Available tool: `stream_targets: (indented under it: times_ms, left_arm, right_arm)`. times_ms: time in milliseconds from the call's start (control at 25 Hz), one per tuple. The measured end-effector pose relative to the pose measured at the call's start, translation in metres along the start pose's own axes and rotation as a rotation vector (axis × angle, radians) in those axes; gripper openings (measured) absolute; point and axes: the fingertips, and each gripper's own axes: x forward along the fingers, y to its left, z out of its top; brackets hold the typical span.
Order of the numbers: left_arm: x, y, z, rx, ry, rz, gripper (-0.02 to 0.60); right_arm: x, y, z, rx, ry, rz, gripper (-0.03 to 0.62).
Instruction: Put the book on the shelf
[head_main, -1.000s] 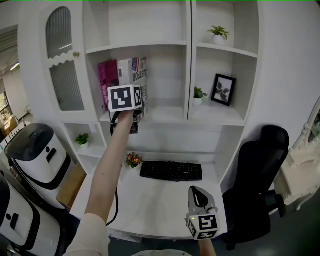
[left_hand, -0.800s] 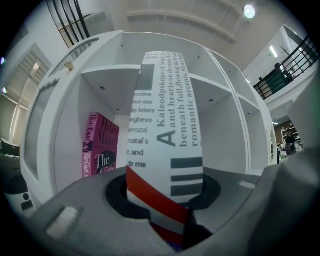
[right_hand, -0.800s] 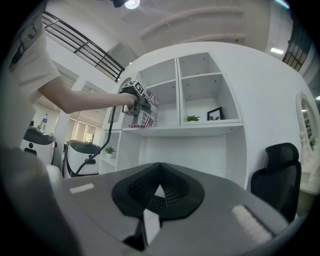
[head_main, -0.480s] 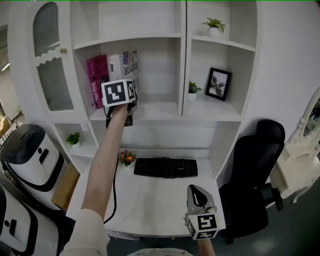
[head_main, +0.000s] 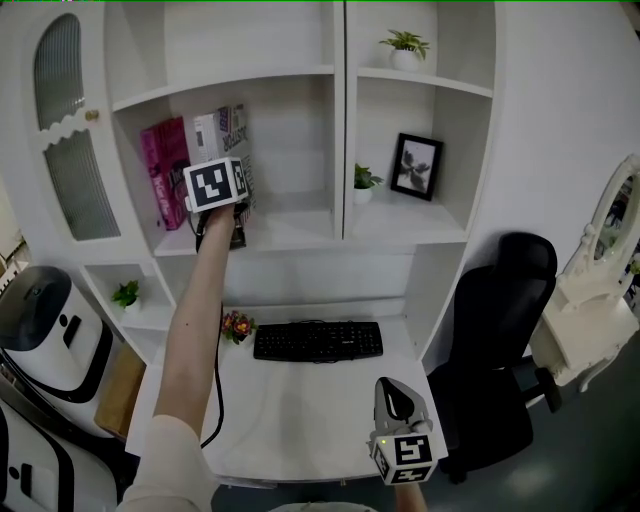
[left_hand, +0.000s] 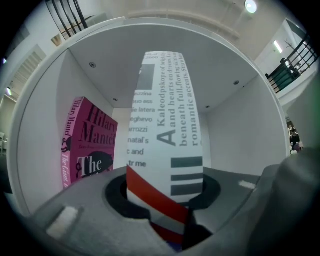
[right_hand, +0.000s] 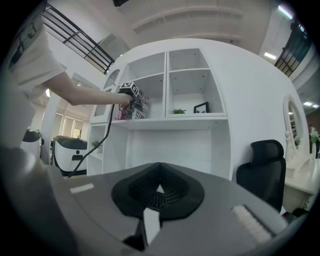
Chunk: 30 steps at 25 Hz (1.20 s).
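My left gripper (head_main: 232, 222) clamps the white book (left_hand: 165, 125) upright inside the shelf (head_main: 290, 232), with the pink book (left_hand: 87, 145) just leftward. My right gripper (head_main: 397, 398) is clenched and empty.

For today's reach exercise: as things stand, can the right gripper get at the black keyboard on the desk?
Probably yes. The right gripper hangs empty above the desk, with only bare surface between it and the keyboard. Its jaws are together, so they would need to open first.
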Motion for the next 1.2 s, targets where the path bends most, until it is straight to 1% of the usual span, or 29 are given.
stream_targets:
  times_ms: [360,560,800,1000,1200]
  left_arm:
    - [0.022,0.001,-0.001,0.013,0.003,0.005,0.161]
    - [0.030,0.003,-0.001,0.016,0.002,0.000,0.161]
    - [0.045,0.005,-0.001,0.014,0.004,0.001,0.161]
    - [0.051,0.008,-0.002,0.011,0.000,0.011,0.161]
    - [0.051,0.008,-0.001,0.010,-0.002,0.004,0.161]
  right_arm:
    - [0.004,-0.012,0.000,-0.023,0.009,-0.037,0.002]
    - [0.014,-0.017,0.009,-0.063,-0.007,-0.052,0.001]
    - [0.024,-0.024,0.017,-0.070,-0.021,-0.073,0.000]
    - [0.042,-0.024,0.026,-0.052,-0.045,-0.054,0.000]
    - [0.060,-0.026,0.034,-0.025,-0.065,-0.027,0.002]
